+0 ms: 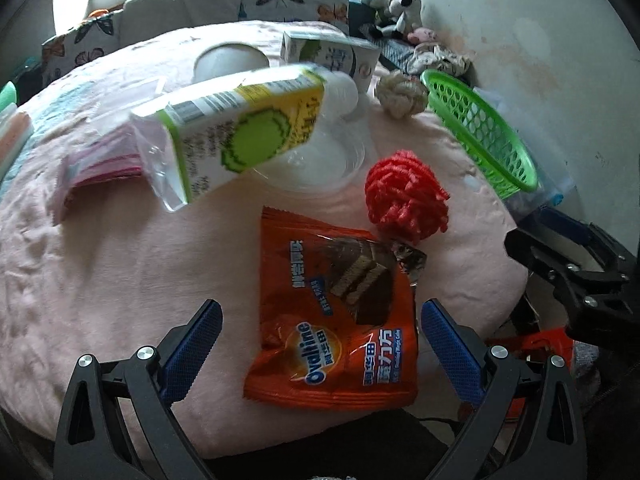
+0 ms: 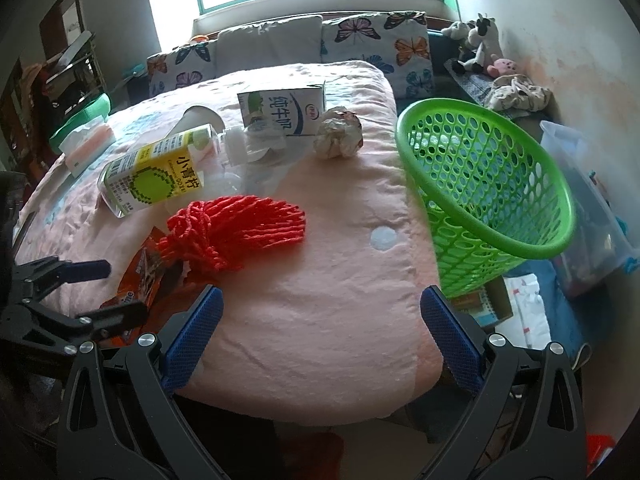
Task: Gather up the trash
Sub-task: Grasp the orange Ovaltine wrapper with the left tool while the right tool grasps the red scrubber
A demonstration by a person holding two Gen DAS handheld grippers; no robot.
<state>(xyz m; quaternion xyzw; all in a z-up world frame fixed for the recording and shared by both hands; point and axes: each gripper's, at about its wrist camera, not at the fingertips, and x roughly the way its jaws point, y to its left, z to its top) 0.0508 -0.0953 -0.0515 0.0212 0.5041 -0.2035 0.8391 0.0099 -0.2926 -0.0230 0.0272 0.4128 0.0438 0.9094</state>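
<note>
Left gripper (image 1: 320,320): jaws apart, empty, one blue pad on either side of an orange snack wrapper (image 1: 334,312) lying flat at the near edge of the pink bedspread (image 1: 120,280). Right gripper (image 2: 322,312): jaws apart, empty, above bare bedspread near the right corner.

Remaining trash on the bed: red foam net (image 2: 236,232) just beyond the wrapper; clear bottle with a yellow-green label (image 2: 156,176) on its side, far left; milk carton (image 2: 284,110) further back; crumpled paper ball (image 2: 338,136) beside the carton. A green mesh basket (image 2: 486,204) sits tilted at the bed's right edge, apparently empty.
</note>
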